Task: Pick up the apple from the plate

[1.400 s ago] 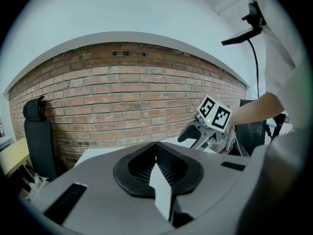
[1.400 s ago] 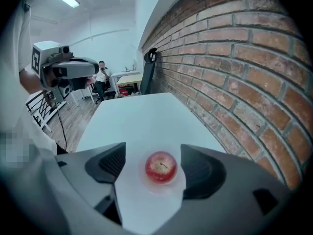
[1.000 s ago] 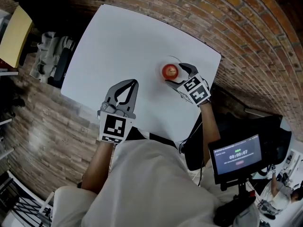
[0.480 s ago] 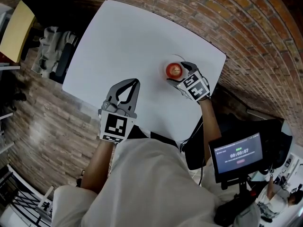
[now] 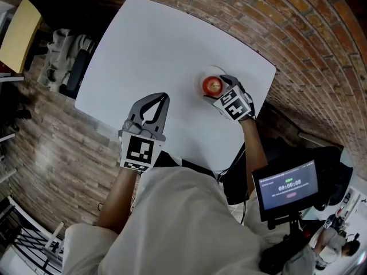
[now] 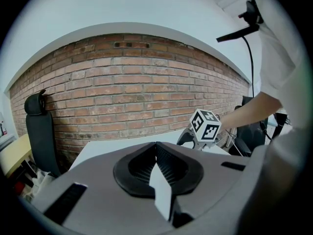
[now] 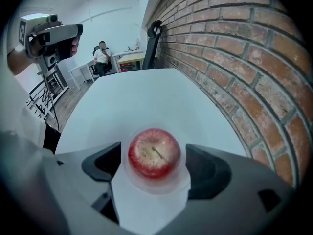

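A red apple sits stem-up on a small white plate near the right edge of the white table. My right gripper points steeply down over it. Its jaws stand wide open on either side of the apple, with a gap on both sides. My left gripper hovers at the table's near edge, left of the plate, shut with nothing in it. The right gripper's marker cube shows in the left gripper view.
A brick wall runs close along the table's right side. A monitor on a stand is at the lower right. A black chair stands at the table's far end, and a person sits in the distance.
My right gripper has sunk a little, so its jaws now sit around the apple. The left gripper has kept still.
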